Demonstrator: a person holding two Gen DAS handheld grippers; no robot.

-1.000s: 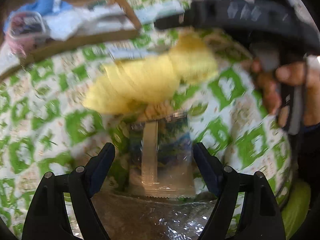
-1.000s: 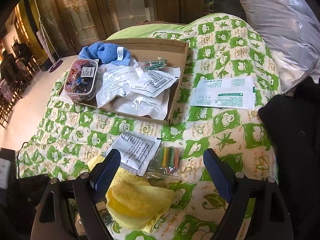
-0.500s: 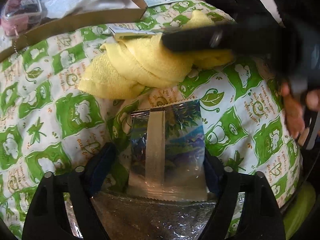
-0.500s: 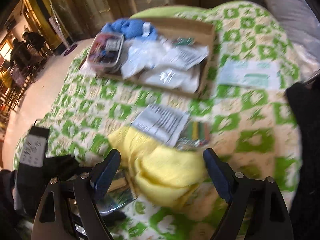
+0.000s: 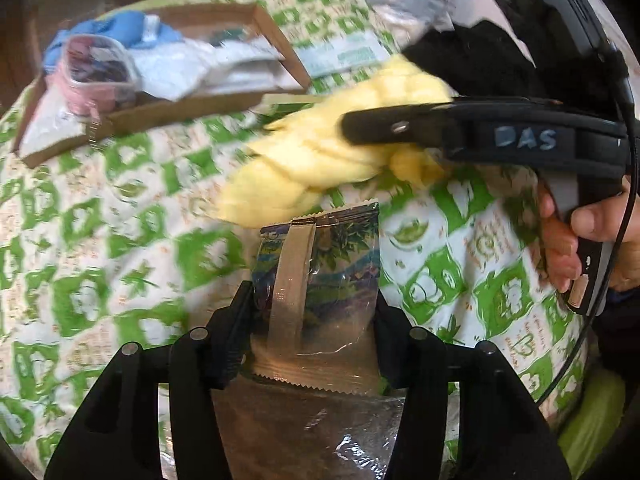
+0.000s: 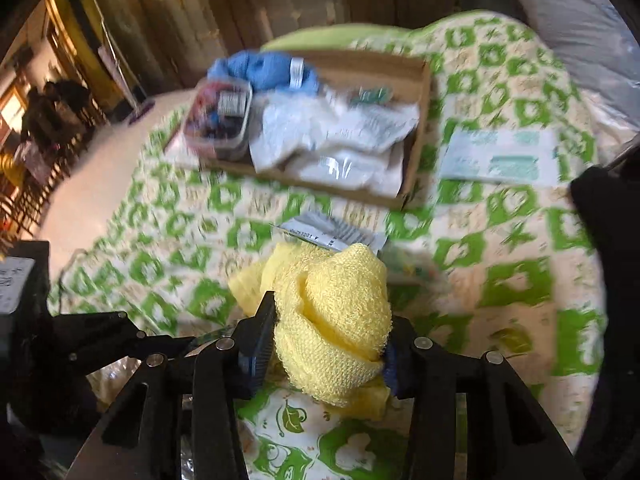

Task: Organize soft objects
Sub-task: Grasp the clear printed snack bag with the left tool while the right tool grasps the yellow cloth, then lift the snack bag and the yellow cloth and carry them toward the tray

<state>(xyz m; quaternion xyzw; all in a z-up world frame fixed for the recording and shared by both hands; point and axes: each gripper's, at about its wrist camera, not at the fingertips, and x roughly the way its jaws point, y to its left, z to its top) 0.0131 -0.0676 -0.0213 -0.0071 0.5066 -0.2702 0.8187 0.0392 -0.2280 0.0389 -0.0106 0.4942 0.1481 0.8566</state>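
Both grippers are loaded right now. The right gripper [image 6: 328, 344] is closed tight on the yellow cloth [image 6: 332, 320], bunched between its fingers low over the bed [image 6: 520, 280], with the box [image 6: 420, 120] up around 12 o'clock. The left gripper [image 5: 314, 316] is clamped on a foil packet [image 5: 320, 280] by its sides.

What worries me: a loose tail of the cloth hangs toward 10 o'clock and could drag the paper packet [image 6: 332, 232] lying just behind it. The foil looks slick and it's only pinched at the edges, so it could buckle or slide out. The two grippers are also close enough to bump.
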